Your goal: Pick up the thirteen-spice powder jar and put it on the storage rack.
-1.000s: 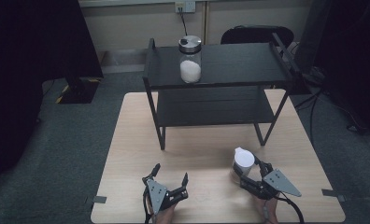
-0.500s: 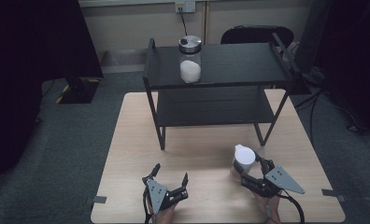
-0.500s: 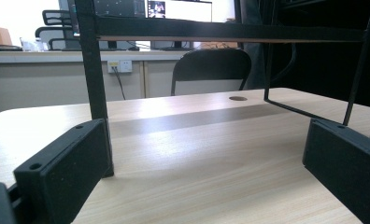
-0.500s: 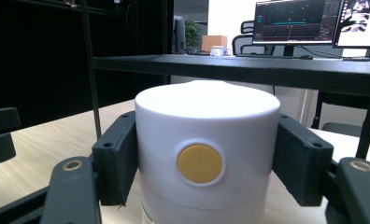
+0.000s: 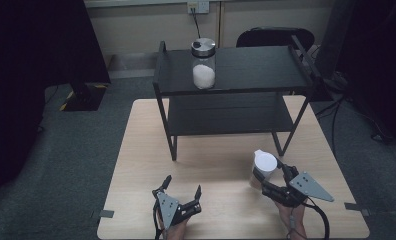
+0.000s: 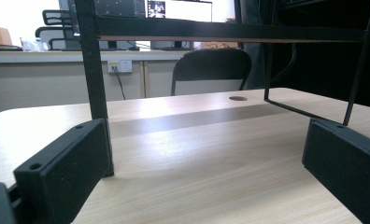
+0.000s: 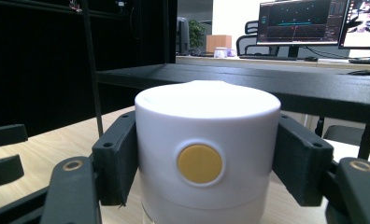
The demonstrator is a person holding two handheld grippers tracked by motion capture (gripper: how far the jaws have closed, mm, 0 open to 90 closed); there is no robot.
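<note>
White-lidded jar [image 5: 264, 168] pinched by right gripper [image 5: 274, 176], off table [image 5: 221, 165]; not yet on rack [image 5: 236, 75] w/ other jar [image 5: 203, 63]. Left gripper [image 5: 182, 186] jaws spread, idle.

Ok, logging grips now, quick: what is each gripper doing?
Left gripper: open, holding nothing.
Right gripper: shut on the white container.

At the centre of my high view a two-tier rack [image 5: 236, 82] stands on the table [image 5: 136, 165], a jar [image 5: 204, 64] on its top shelf, a lidded container [image 5: 264, 167] lower right.
</note>
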